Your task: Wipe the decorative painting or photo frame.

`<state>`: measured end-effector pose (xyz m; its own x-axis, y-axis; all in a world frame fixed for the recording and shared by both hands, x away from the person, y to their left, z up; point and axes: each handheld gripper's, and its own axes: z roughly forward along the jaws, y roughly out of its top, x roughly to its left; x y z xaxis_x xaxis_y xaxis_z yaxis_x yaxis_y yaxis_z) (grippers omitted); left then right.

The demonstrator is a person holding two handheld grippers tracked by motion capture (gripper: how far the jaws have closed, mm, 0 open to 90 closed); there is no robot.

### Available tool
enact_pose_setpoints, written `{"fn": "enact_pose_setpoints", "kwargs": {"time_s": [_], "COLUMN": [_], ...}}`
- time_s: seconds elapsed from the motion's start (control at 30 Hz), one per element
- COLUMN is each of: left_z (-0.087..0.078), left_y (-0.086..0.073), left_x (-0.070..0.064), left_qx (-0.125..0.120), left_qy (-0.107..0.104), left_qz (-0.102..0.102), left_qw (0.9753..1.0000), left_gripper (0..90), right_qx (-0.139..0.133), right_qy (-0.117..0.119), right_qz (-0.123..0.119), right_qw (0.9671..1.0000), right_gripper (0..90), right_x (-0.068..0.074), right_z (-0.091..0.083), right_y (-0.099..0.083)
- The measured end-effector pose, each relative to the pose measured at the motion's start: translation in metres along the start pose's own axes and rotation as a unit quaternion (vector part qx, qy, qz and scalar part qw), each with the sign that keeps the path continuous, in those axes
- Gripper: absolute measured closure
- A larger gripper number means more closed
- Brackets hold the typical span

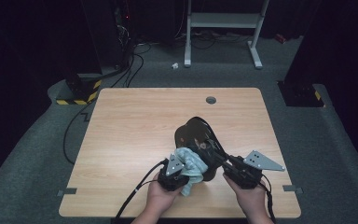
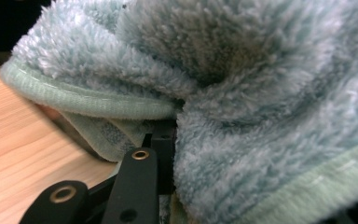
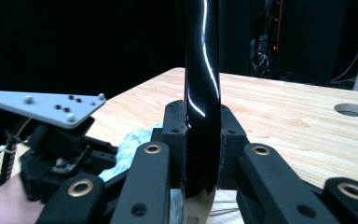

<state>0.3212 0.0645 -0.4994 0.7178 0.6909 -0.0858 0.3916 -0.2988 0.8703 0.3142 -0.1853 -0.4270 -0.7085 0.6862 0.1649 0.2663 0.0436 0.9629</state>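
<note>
High view: near the table's [image 1: 135, 116] near edge, the left gripper [image 1: 179, 171] presses a pale blue towel [image 1: 191, 164] against a glossy black plate [image 1: 193, 133] that the right gripper [image 1: 220, 161] holds tilted up on edge.

Left gripper view: the fluffy towel [image 2: 242, 93] is bunched between the jaws, which are closed on it.

Right gripper view: the jaws clamp the black plate's [image 3: 201, 93] rim edge-on; the left gripper [image 3: 102, 163] and towel [image 3: 133, 142] sit at left.

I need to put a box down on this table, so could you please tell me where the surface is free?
The table is bare across its left half and along the far edge around the cable hole. The right edge strip past the black plate is also free. It is crowded near the front centre, where the left gripper holds the blue-green towel against the plate held by the right gripper.
</note>
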Motion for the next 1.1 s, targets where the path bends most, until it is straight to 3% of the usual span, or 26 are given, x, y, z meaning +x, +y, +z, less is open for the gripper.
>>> {"fn": "enact_pose_setpoints", "kwargs": {"time_s": [0.1, 0.17, 0.27, 0.33, 0.43, 0.5, 0.57, 0.67, 0.77, 0.87, 1.1], "left_z": [-0.003, -0.003, -0.003, -0.003, -0.005, -0.006, -0.007, -0.009, -0.012, -0.012, -0.01], "left_y": [0.005, 0.008, 0.013, 0.014, 0.016, 0.015, 0.014, 0.012, 0.013, 0.016, 0.023], "left_x": [-0.021, -0.038, -0.052, -0.048, -0.031, -0.018, 0.002, 0.031, 0.038, 0.027, -0.017], "left_qx": [-0.007, -0.006, -0.003, -0.005, -0.013, -0.019, -0.02, -0.017, -0.018, -0.019, -0.023], "left_qy": [-0.032, -0.052, -0.058, -0.06, -0.045, -0.024, 0.0, 0.045, 0.052, 0.036, -0.02], "left_qz": [0.025, 0.052, 0.078, 0.073, 0.056, 0.044, 0.017, -0.019, -0.029, -0.013, 0.03], "left_qw": [0.9992, 0.9973, 0.9952, 0.9955, 0.9973, 0.9986, 0.9997, 0.9987, 0.9981, 0.9991, 0.9991], "left_gripper": [68.4, 68.4, 68.4, 68.3, 68.3, 68.3, 68.3, 68.5, 68.7, 68.8, 68.9], "right_qx": [0.0, -0.001, -0.001, -0.001, -0.002, -0.002, -0.002, -0.003, -0.003, -0.003, -0.003], "right_qy": [0.0, -0.001, -0.001, -0.001, -0.001, -0.001, -0.002, -0.002, 0.0, 0.0, 0.0], "right_qz": [-0.007, -0.007, -0.005, -0.002, 0.001, 0.003, 0.002, 0.001, 0.0, 0.0, 0.002], "right_qw": [1.0, 1.0, 1.0, 1.0, 1.0, 1.0, 1.0, 1.0, 1.0, 1.0, 1.0], "right_gripper": [77.6, 77.6, 77.6, 77.6, 77.6, 77.6, 77.5, 77.5, 77.5, 77.5, 77.6], "right_x": [0.003, 0.003, 0.003, 0.002, 0.001, 0.0, 0.001, 0.001, 0.001, 0.001, 0.001], "right_z": [0.0, 0.001, 0.001, 0.0, 0.0, 0.0, 0.0, 0.0, 0.0, 0.001, 0.001], "right_y": [0.0, 0.0, 0.0, -0.001, -0.001, -0.001, -0.001, -0.001, -0.001, -0.002, -0.002]}}
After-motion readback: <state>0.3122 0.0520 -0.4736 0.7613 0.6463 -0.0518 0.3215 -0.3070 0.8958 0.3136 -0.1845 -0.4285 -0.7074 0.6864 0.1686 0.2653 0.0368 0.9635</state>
